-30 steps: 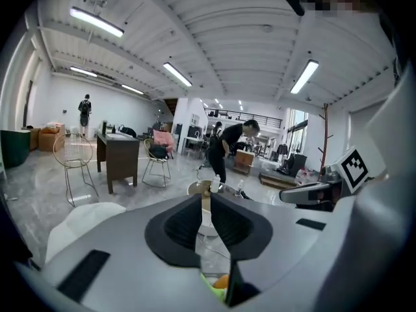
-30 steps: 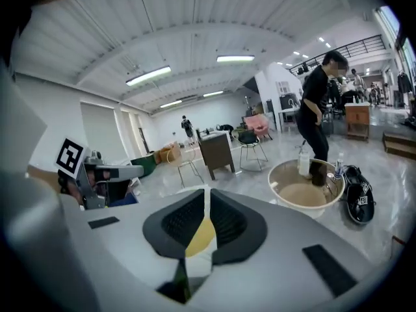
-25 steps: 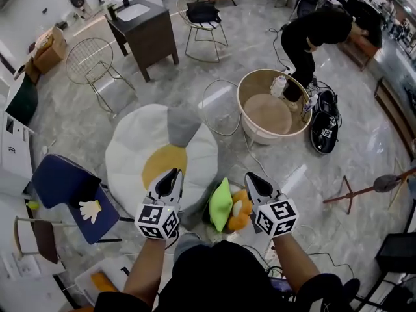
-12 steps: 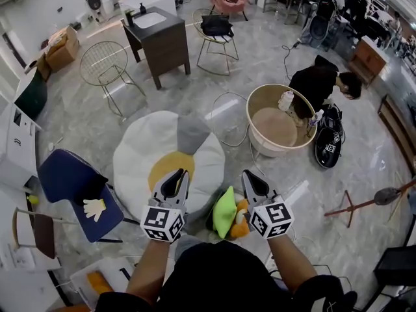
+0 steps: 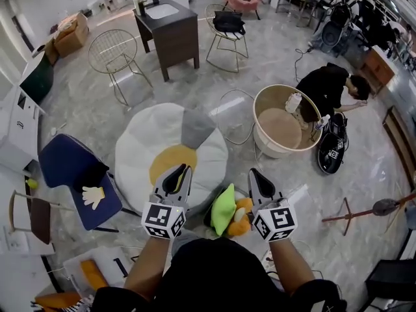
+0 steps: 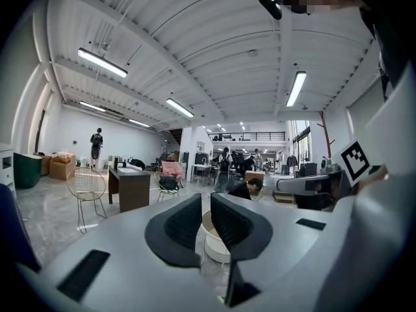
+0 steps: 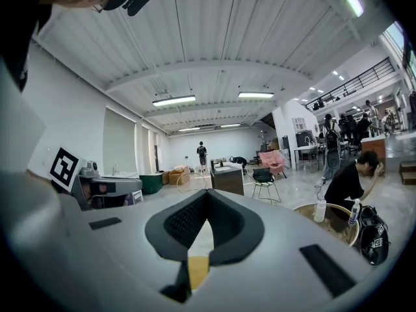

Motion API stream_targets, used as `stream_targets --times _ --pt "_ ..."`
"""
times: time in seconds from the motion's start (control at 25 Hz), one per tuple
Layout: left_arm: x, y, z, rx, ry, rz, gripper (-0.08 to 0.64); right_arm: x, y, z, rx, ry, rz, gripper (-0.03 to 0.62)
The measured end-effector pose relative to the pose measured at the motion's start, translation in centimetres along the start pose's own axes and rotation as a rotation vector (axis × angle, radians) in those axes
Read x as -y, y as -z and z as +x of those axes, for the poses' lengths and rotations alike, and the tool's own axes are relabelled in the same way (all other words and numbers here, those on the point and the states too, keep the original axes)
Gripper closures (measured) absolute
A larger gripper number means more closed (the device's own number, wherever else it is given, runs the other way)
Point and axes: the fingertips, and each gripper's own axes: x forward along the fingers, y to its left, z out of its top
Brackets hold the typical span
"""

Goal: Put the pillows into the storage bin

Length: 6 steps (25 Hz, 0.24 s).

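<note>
Left gripper [image 5: 183, 169] slightly ajar, right gripper [image 5: 253, 173] closed

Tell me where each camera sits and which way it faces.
Head view: on the person's head, looking steeply down at the white beanbag, pillows and storage bin; both forearms, left gripper and right gripper show.
Left gripper view: on the left gripper, looking roughly level along its slightly parted, empty jaws toward the dark cabinet; the right gripper's marker cube shows.
Right gripper view: on the right gripper, roughly level along its closed jaws; the left gripper's marker cube shows.
Shared: all three show the bin and the crouching person.
</note>
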Motion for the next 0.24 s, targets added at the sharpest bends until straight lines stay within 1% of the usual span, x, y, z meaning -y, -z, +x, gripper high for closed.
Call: stream_targets --times 0.24 --pt "0.25 -0.03 -0.8 0.003 -0.016 -0.005 0.505 0.61 -0.53 -0.34 0.011 -0.002 0.002 0.566"
